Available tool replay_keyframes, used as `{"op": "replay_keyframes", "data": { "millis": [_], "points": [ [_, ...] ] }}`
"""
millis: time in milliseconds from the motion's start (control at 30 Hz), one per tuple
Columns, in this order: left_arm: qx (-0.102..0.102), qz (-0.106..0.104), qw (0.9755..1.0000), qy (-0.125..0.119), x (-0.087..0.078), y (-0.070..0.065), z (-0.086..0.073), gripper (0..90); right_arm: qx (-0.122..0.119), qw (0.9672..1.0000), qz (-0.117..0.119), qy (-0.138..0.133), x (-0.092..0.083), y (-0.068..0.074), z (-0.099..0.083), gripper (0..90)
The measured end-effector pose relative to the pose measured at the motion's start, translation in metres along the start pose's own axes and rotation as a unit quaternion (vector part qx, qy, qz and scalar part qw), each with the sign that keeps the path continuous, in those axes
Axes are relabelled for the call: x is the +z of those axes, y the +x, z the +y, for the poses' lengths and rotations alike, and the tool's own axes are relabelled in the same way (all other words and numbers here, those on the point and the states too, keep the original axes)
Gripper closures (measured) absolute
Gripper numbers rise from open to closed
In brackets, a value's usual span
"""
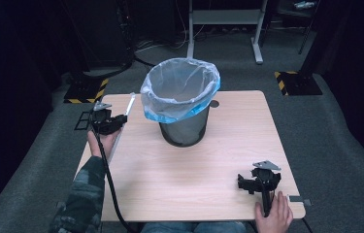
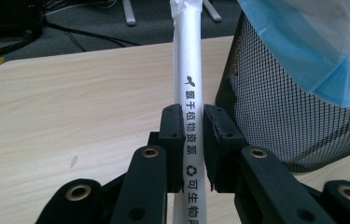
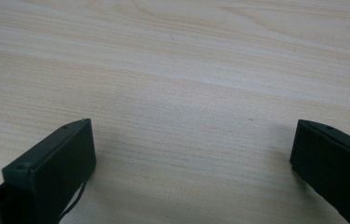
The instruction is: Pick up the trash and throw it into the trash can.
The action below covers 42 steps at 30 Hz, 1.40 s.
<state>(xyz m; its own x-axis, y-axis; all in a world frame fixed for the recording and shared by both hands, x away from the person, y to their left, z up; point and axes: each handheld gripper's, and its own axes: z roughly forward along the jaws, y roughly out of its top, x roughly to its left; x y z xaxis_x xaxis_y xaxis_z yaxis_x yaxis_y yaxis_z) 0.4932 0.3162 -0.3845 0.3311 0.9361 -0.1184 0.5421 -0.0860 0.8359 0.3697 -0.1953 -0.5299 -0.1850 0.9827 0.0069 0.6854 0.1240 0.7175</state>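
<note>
I have the left gripper (image 2: 192,140) clamped on a paper-wrapped straw (image 2: 189,88) just beside the lined mesh bin (image 1: 184,104), probably ready to bin it. My right gripper (image 3: 191,158) rests wide open, holding nothing, near the table (image 1: 194,179) edge.

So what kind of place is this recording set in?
Probably a lab or test workspace, not a home: a bare light wooden table on grey carpet, yellow-and-black hazard-striped base plates, and floor cables beside a metal stand frame behind.
</note>
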Motion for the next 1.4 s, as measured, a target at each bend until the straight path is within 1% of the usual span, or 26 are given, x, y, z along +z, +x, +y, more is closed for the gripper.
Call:
{"op": "replay_keyframes", "data": {
  "millis": [167,333,433,600,767,800,900,1000,1167,1233,1267,1400],
  "points": [
    [0.005,0.002,1.0,-0.006,0.0,0.0,0.01,78.1,0.0,1.0,0.0,0.0,0.0,0.0,0.0,0.0],
    [0.005,0.002,0.9998,-0.017,-0.003,0.0,0.019,78.1,0.0,1.0,0.0,0.0,0.0,0.0,0.0,0.0],
    [0.008,0.003,0.9997,-0.022,-0.004,0.0,0.028,78.0,0.0,1.0,0.0,0.0,0.0,0.0,0.0,0.0],
    [0.013,0.004,0.9993,-0.036,-0.008,-0.002,0.044,78.1,0.0,1.0,0.0,0.0,0.0,0.0,0.0,0.0],
    [0.017,0.005,0.999,-0.042,-0.009,-0.003,0.055,78.0,0.0,1.0,0.0,0.0,0.0,0.0,0.0,0.0],
    [0.019,0.008,0.9989,-0.043,-0.01,-0.004,0.058,78.0,0.0,1.0,0.0,0.0,0.0,0.0,0.0,0.0],
    [0.016,0.008,0.9988,-0.046,-0.011,-0.004,0.065,78.0,0.0,1.0,0.0,0.0,0.0,0.0,0.0,0.0],
    [0.017,0.008,0.9984,-0.053,-0.012,-0.006,0.074,78.0,0.0,1.0,0.0,0.0,0.0,0.0,0.0,0.0],
    [0.022,0.01,0.9981,-0.058,-0.013,-0.009,0.089,78.1,0.0,1.0,0.0,0.0,0.0,0.0,0.0,0.0],
    [0.028,0.012,0.9978,-0.059,-0.014,-0.013,0.094,78.1,0.0,1.0,0.0,0.0,0.0,0.0,0.0,0.0],
    [0.036,0.017,0.9975,-0.058,-0.013,-0.015,0.097,78.1,0.0,1.0,0.0,0.0,0.0,0.0,0.0,0.0],
    [0.037,0.014,0.9973,-0.062,-0.01,-0.019,0.105,78.0,0.0,1.0,0.0,0.0,0.0,0.0,0.0,0.0]
  ]
}}
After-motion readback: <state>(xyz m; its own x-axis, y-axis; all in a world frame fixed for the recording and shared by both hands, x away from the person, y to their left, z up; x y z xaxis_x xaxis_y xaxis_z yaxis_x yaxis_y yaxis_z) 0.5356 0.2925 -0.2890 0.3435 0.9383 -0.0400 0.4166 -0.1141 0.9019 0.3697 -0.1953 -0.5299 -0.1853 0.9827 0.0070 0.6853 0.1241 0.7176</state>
